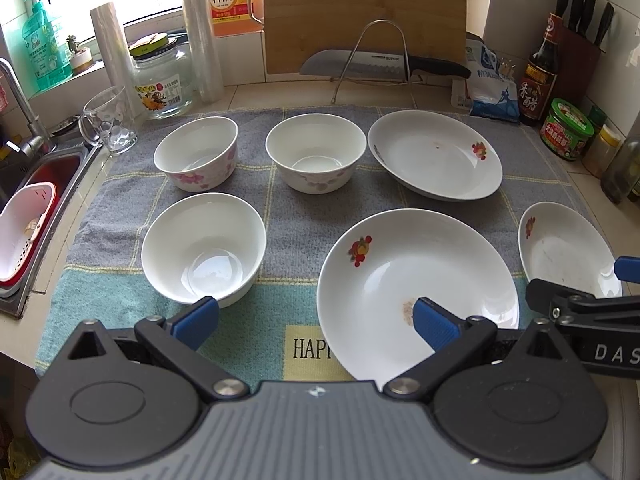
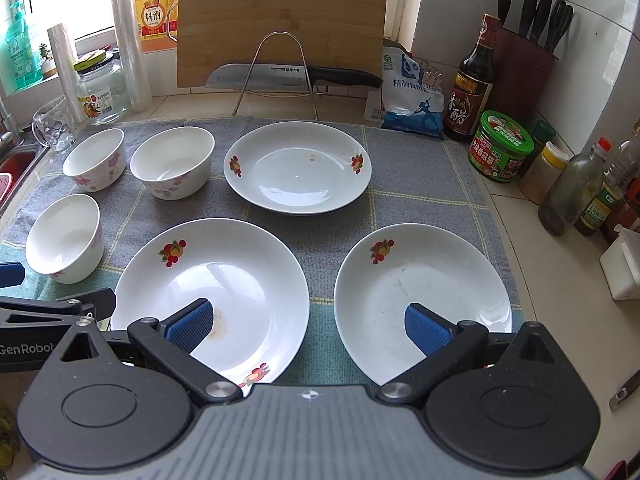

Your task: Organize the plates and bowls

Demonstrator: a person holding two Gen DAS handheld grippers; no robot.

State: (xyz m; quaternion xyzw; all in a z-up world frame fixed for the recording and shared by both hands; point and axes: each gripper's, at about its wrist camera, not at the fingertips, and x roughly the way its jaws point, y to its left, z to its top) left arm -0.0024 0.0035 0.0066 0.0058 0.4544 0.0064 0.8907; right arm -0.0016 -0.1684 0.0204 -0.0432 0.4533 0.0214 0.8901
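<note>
Three white bowls stand on a grey-green towel [image 1: 304, 216]: a near left bowl [image 1: 204, 248] [image 2: 64, 238], a far left floral bowl [image 1: 196, 152] [image 2: 95, 159] and a far middle bowl [image 1: 316, 152] [image 2: 172, 161]. Three white fruit-print plates lie to their right: a far plate [image 1: 436, 154] [image 2: 297, 167], a near middle plate [image 1: 416, 280] [image 2: 216, 280] and a near right plate [image 1: 568, 248] [image 2: 420, 300]. My left gripper [image 1: 316, 322] is open and empty, above the towel's near edge. My right gripper [image 2: 308, 328] is open and empty, above the two near plates.
A knife [image 2: 292, 75] on a wire rack and a cutting board [image 2: 280, 20] stand at the back. A glass mug [image 1: 108, 120] and jar [image 1: 162, 80] stand back left by the sink [image 1: 36, 184]. Bottles and jars [image 2: 504, 148] line the right wall.
</note>
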